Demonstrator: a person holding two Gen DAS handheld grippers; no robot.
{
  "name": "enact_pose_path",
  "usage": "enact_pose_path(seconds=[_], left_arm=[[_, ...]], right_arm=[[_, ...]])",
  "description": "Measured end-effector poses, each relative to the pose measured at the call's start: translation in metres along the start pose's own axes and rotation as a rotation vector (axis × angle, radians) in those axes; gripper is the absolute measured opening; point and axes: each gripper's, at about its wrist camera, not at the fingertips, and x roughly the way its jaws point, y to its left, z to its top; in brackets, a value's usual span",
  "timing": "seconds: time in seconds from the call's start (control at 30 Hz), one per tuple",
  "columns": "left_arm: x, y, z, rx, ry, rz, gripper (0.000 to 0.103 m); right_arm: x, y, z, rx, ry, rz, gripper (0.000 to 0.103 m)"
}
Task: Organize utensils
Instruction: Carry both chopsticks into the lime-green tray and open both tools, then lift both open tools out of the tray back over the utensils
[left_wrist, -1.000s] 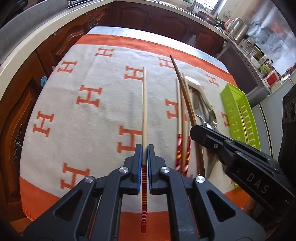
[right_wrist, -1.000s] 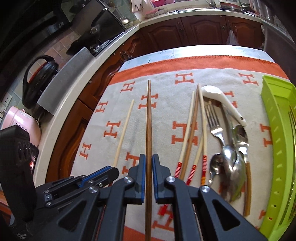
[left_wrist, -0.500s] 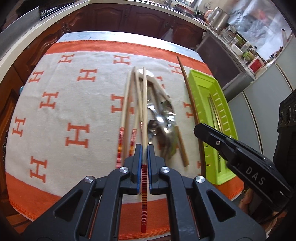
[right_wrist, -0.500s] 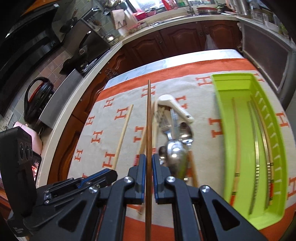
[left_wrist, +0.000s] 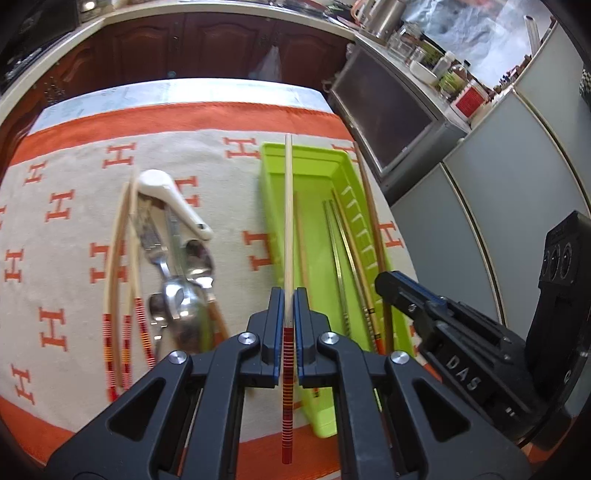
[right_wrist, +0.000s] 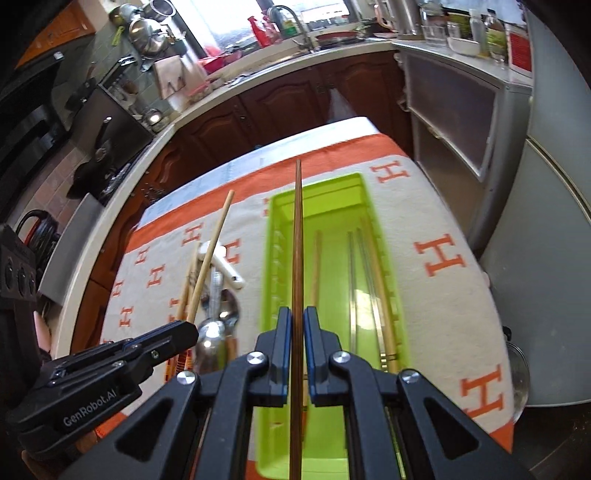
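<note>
My left gripper (left_wrist: 289, 295) is shut on a pale bamboo chopstick with red bands (left_wrist: 288, 206), held above the left part of the green tray (left_wrist: 317, 166). My right gripper (right_wrist: 296, 314) is shut on a dark brown chopstick (right_wrist: 297, 236), held lengthwise over the same tray (right_wrist: 317, 192). The tray holds several chopsticks (right_wrist: 373, 280). Left of the tray lie a white ceramic spoon (left_wrist: 173, 203), metal spoons and a fork (left_wrist: 177, 280), and red-banded chopsticks (left_wrist: 114, 266). The right gripper also shows in the left wrist view (left_wrist: 388, 284).
An orange-and-cream H-patterned cloth (left_wrist: 66, 229) covers the table. Dark wood cabinets (right_wrist: 280, 107) and a counter curve behind it. A grey appliance (right_wrist: 454, 122) stands close to the table's right edge.
Both grippers have swung right with their chopsticks, from over the loose utensil pile to over the green tray. Both stay shut.
</note>
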Motion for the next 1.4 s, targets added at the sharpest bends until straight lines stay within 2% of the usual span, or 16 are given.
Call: enact_pose_path(seconds=[0.23, 0.37, 0.57, 0.77, 0.87, 0.93, 1.23, 1.3, 1.4], left_arm=[[0.041, -0.019, 0.007, -0.014, 0.068, -0.020, 0.003], [0.061, -0.019, 0.010, -0.029, 0.104, -0.027, 0.003], [0.072, -0.014, 0.007, -0.036, 0.136, -0.034, 0.004], [0.059, -0.009, -0.004, 0.007, 0.137, 0.000, 0.004], [0.048, -0.004, -0.011, 0.015, 0.139, -0.026, 0.005], [0.039, -0.002, -0.016, 0.029, 0.129, -0.001, 0.006], [-0.007, 0.010, -0.028, 0.082, 0.028, 0.055, 0.017], [-0.017, 0.015, -0.029, 0.083, 0.003, 0.068, 0.024], [-0.032, 0.024, -0.032, 0.073, -0.028, 0.082, 0.029]], right_arm=[[0.014, -0.025, -0.001, 0.020, 0.048, -0.070, 0.007], [0.016, -0.037, -0.001, 0.068, 0.065, -0.059, 0.007], [0.012, -0.045, 0.001, 0.108, 0.043, -0.065, 0.009], [0.008, -0.046, -0.001, 0.124, 0.029, -0.059, 0.009], [0.008, -0.040, -0.001, 0.115, 0.029, -0.051, 0.009], [0.009, -0.035, -0.002, 0.104, 0.031, -0.048, 0.009], [0.009, -0.010, -0.009, 0.052, 0.044, -0.032, 0.009], [0.008, -0.004, -0.011, 0.040, 0.043, -0.029, 0.009], [0.003, 0.006, -0.013, 0.020, 0.034, -0.028, 0.009]])
